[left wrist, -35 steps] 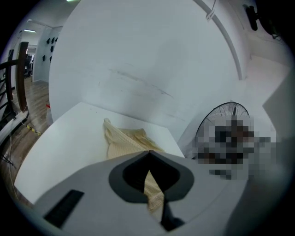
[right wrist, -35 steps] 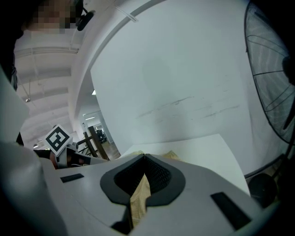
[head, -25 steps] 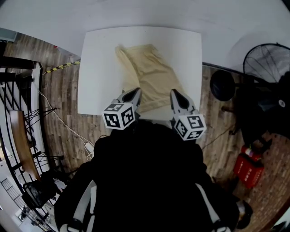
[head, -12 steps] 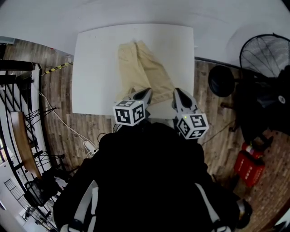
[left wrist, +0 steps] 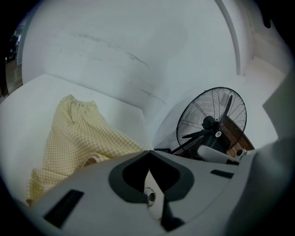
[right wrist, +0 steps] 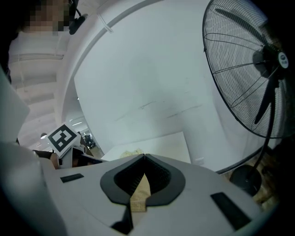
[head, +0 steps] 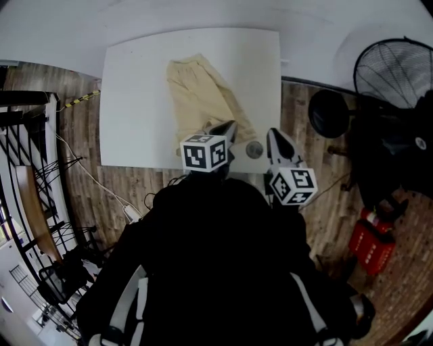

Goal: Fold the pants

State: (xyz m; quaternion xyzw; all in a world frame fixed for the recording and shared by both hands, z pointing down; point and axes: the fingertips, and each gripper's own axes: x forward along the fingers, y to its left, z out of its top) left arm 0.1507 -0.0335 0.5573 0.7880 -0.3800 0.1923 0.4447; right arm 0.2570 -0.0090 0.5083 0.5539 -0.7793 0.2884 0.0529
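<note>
Nearest, at 6 o'clock of the head view: a person's dark clothing (head: 216, 270). Just beyond, close to centre: left gripper (head: 229, 126), clenched tip to tip, with a pale sliver of the pants (head: 203, 101) caught inside in the left gripper view. At 3 o'clock of it, a little apart: right gripper (head: 274, 133), likewise clamped, with a strip of checked beige cloth pinched between the pads in the right gripper view. Further out, toward 12 o'clock: the pants lying bunched lengthwise on the white table (head: 135, 101), near end at the table's edge by the jaws, far end toward 11 o'clock, short of the far edge. Wood floor (head: 81, 135) at 9 o'clock and 3 o'clock of the table. Farthest, at 2 o'clock: a black standing fan (head: 396, 74) before a white wall (head: 203, 20), with a dark round base (head: 329, 111) near the table's right edge.
</note>
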